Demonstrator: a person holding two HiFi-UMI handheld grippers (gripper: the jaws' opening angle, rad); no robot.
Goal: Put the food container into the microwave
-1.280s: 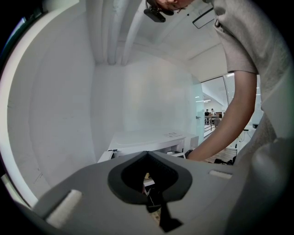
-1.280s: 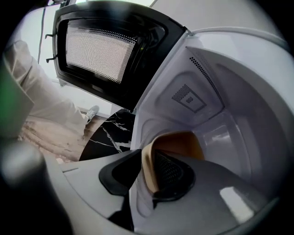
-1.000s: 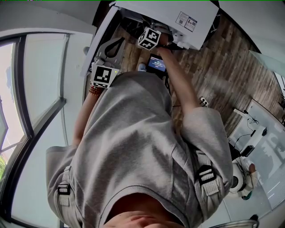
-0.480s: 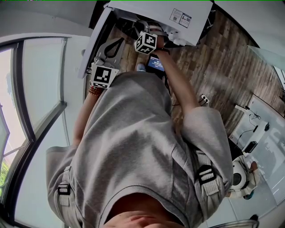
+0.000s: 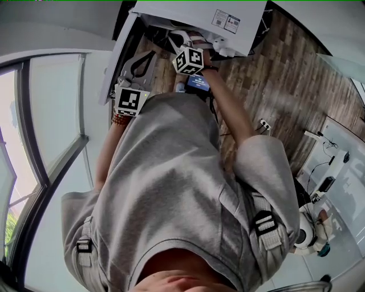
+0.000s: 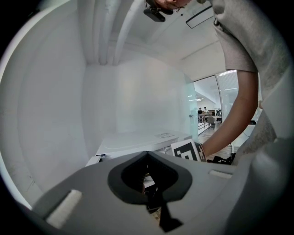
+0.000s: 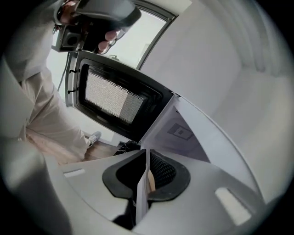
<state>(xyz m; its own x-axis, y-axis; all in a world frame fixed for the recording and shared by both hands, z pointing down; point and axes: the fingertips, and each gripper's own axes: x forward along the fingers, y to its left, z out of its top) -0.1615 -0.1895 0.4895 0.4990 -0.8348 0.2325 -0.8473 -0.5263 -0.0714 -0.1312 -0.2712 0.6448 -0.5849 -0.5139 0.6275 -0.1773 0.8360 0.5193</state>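
Observation:
The white microwave (image 5: pixel 188 14) stands in front of me with its door (image 5: pixel 117 60) swung open to the left. In the right gripper view the door's mesh window (image 7: pixel 115 98) sits left of the white housing (image 7: pixel 197 133). My right gripper (image 7: pixel 145 160) is shut on a thin white edge of the food container (image 7: pixel 142 188); the rest of the container is hidden. In the head view this gripper (image 5: pixel 185 43) is at the oven's opening. My left gripper (image 5: pixel 138 64) hangs by the open door, shut with nothing in it (image 6: pixel 147 158).
My grey-shirted body fills most of the head view. A wooden floor (image 5: pixel 285 85) lies to the right with a power strip (image 5: pixel 262 124) on it. A tall glass window (image 5: pixel 51 114) runs along the left. A small lit screen (image 5: pixel 199 82) sits below the right gripper.
My right gripper has moved up toward the microwave opening with the container's edge in it. The left gripper has barely shifted.

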